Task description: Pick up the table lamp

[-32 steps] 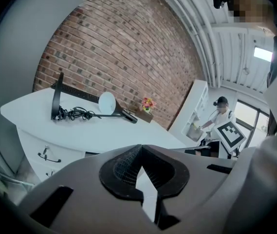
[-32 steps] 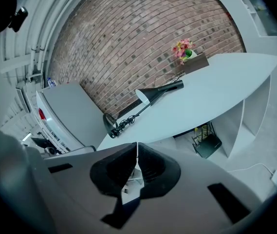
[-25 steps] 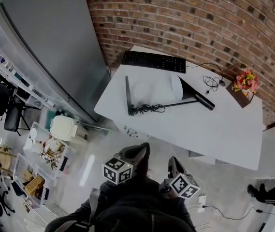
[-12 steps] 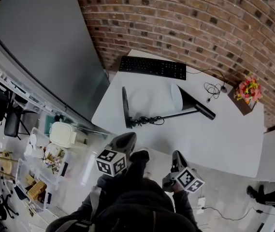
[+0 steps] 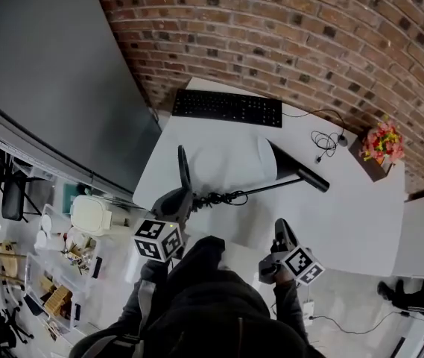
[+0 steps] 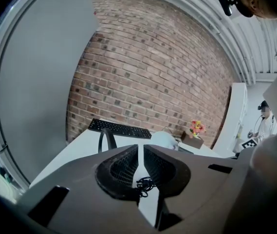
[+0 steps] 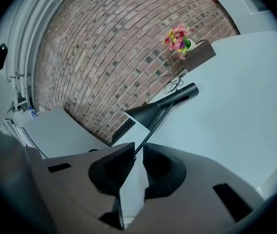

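**A:** What is nearest?

**B:** Two handheld grippers at the near edge of a white table [image 5: 346, 207]. The left gripper [image 5: 176, 200] and the right gripper [image 5: 282, 230] both have their jaws drawn together, with nothing between them.

**A:** Where is the table lamp?

**B:** The table lamp [image 5: 290, 168] lies on its side on the table. Its round base is just beyond the left gripper's tips, its thin stem runs rightward, and its black shade is near the table's middle. A coiled cord [image 5: 215, 198] lies by the base.

**A:** And farther back?

**B:** A black keyboard [image 5: 226, 108], a flower pot [image 5: 381, 142] at the far right corner, then a brick wall [image 5: 308, 43].
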`<move>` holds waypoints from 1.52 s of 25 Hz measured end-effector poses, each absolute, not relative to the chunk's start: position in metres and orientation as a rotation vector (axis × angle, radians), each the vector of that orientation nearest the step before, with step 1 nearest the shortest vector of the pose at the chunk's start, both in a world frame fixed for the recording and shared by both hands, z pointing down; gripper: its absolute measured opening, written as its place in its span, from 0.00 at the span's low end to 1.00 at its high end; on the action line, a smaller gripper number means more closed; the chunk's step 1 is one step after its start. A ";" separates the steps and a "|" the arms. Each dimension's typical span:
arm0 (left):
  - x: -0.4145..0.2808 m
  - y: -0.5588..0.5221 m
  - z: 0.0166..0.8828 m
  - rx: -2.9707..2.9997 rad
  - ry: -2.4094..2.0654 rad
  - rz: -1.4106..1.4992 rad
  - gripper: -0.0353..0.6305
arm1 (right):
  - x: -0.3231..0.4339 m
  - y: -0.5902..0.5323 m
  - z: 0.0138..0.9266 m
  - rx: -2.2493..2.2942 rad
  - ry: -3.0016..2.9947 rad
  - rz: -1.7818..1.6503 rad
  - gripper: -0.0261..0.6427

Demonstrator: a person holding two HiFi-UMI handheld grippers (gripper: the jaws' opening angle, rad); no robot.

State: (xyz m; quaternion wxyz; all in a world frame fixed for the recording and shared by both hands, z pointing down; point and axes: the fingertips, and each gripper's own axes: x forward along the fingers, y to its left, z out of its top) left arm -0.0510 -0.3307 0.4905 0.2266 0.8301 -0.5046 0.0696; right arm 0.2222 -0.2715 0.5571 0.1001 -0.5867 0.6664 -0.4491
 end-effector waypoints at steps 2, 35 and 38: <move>-0.056 -0.342 0.492 2.277 -1.398 0.208 0.18 | 0.224 -0.282 0.555 -1.703 1.949 -1.323 0.06; -0.090 -0.406 0.531 2.069 -1.405 0.419 0.40 | 0.282 -0.400 0.615 -1.632 1.549 -1.525 0.24; -0.090 -0.404 0.532 2.050 -1.417 0.427 0.41 | 0.280 -0.403 0.621 -1.620 1.528 -1.546 0.24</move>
